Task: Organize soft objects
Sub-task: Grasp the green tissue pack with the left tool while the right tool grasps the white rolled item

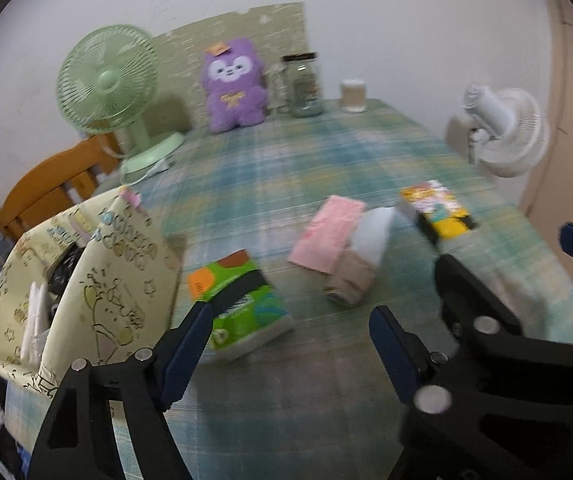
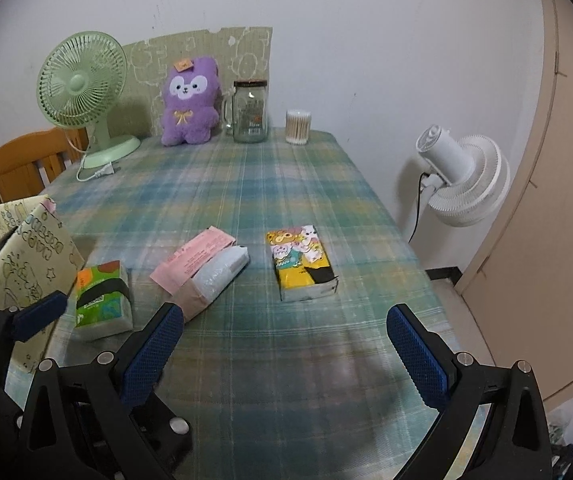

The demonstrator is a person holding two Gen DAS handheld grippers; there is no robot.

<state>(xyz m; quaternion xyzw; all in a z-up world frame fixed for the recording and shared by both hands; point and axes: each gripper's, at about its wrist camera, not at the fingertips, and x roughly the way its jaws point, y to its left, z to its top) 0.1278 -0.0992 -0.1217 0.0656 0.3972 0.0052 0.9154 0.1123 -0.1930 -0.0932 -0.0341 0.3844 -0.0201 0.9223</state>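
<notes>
Below, our left gripper [image 1: 290, 340] hangs with its jaws apart and empty; the green tissue pack [image 1: 242, 304] lies just past its left finger. Our right gripper [image 2: 284, 344] gapes wide over bare desk [image 2: 286, 380] cloth. Mid-frame lie a pink pack [image 2: 194, 260] touching a white one [image 2: 222, 272], with the yellow pack [image 2: 302, 264] apart to their right. A fabric storage bag [image 1: 118, 288] stands at lower left.

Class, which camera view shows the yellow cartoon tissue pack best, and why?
The right wrist view: the yellow cartoon tissue pack lies sharp and whole on the plaid tablecloth. The left wrist view shows it smaller, motion-blurred, off to the right.
</notes>
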